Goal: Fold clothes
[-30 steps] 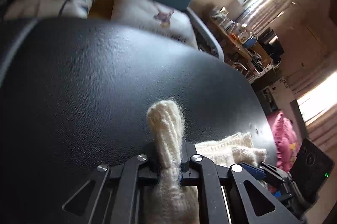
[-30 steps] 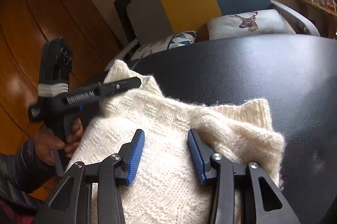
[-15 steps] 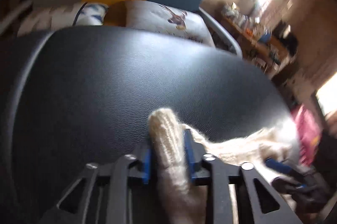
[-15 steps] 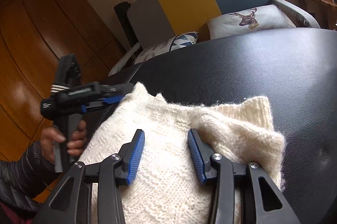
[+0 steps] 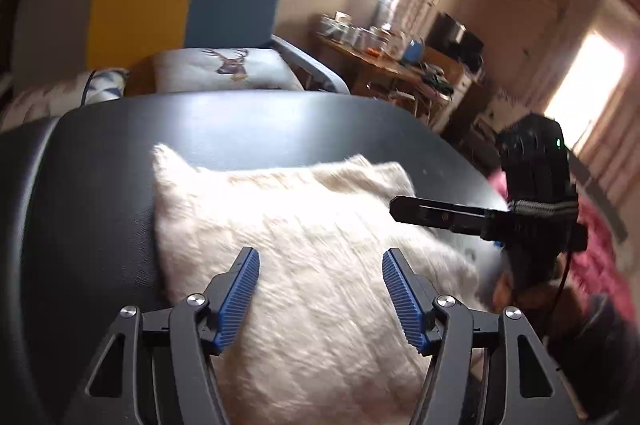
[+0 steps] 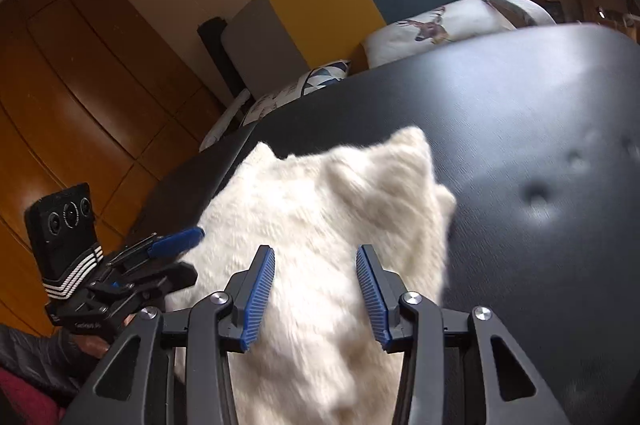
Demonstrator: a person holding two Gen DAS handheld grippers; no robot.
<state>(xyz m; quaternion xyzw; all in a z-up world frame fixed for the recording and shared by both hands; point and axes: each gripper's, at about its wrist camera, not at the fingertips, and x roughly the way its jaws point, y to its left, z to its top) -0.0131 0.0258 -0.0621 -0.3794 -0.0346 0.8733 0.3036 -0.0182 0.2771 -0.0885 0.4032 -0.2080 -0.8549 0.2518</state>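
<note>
Since the sweater [image 5: 304,257] lies folded on the worktop [image 5: 100,185] in front of the armchair [image 5: 188,1], I hold my left tongs [image 5: 320,289] and right tongs [image 6: 316,289] spread wide, gripping nothing, poised above it, probably to press or re-grip.

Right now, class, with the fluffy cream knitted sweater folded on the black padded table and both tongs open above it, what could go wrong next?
1. The fluffy cream knitted sweater lies near the edge of the black padded table; a nudge might slide it off.
2. The open left tongs and right tongs hang close; ribbed pads could snag the fuzzy knit.
3. Nothing pins the fold, so it may spring open.
</note>
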